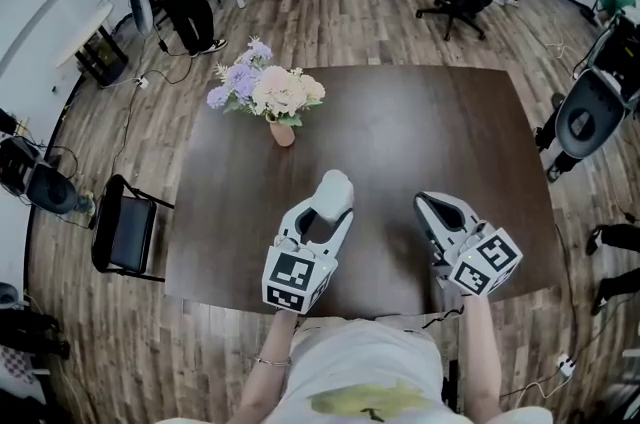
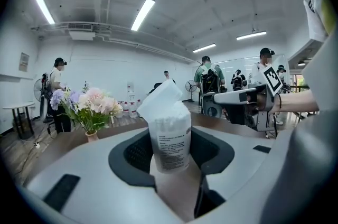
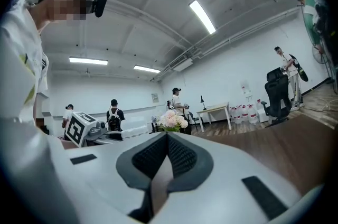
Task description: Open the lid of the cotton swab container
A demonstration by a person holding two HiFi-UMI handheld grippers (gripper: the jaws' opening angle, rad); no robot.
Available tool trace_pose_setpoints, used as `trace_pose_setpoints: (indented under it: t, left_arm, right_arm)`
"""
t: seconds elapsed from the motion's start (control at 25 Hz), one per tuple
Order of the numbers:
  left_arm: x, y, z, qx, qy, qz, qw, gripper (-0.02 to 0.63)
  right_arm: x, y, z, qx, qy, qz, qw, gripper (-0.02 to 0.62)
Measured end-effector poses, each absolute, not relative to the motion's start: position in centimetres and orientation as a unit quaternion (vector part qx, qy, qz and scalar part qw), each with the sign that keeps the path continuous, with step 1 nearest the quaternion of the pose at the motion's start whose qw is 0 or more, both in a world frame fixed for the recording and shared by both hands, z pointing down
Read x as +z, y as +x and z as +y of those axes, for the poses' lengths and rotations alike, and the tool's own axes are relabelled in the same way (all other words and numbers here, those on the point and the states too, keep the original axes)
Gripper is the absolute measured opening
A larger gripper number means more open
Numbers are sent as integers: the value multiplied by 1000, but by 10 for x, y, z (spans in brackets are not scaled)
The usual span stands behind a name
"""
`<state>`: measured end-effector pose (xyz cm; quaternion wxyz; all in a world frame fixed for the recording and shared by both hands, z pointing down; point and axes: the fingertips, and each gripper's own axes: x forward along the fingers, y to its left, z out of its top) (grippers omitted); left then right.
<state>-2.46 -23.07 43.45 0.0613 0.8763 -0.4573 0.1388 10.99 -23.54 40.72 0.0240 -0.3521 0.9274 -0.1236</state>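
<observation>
Two claws over the dark table (image 1: 420, 122), on the near side of the flower vase (image 1: 282, 132).
The left arm reaches forward and the left gripper (image 1: 322, 217) squeezes the cotton swab container (image 2: 170, 141) upright, its white lid (image 2: 161, 99) tilted on top. To the vase's right, the right gripper (image 1: 428, 207) is pinched closed, holding nothing.

Your head camera looks steeply down from above onto the brown table (image 1: 400, 142), showing its whole top. Each gripper camera rides low, close behind its own jaws, and faces along them across the tabletop into the room. All three views share the table and the flowers (image 1: 265, 92) standing on its far side.
</observation>
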Motion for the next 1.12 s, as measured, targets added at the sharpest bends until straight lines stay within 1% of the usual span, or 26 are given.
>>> trace_pose_setpoints:
  t: [0.24, 0.72, 1.12]
  left_arm:
    - [438, -29, -231, 140, 872, -464, 64, 206]
    - [439, -32, -232, 144, 871, -465, 63, 206]
    - [442, -34, -232, 145, 872, -462, 67, 206]
  right_arm:
    - [412, 116, -236, -106, -376, 920, 19, 21]
    - [409, 121, -240, -105, -398, 910, 35, 20]
    - [414, 129, -243, -107, -414, 904, 30, 21]
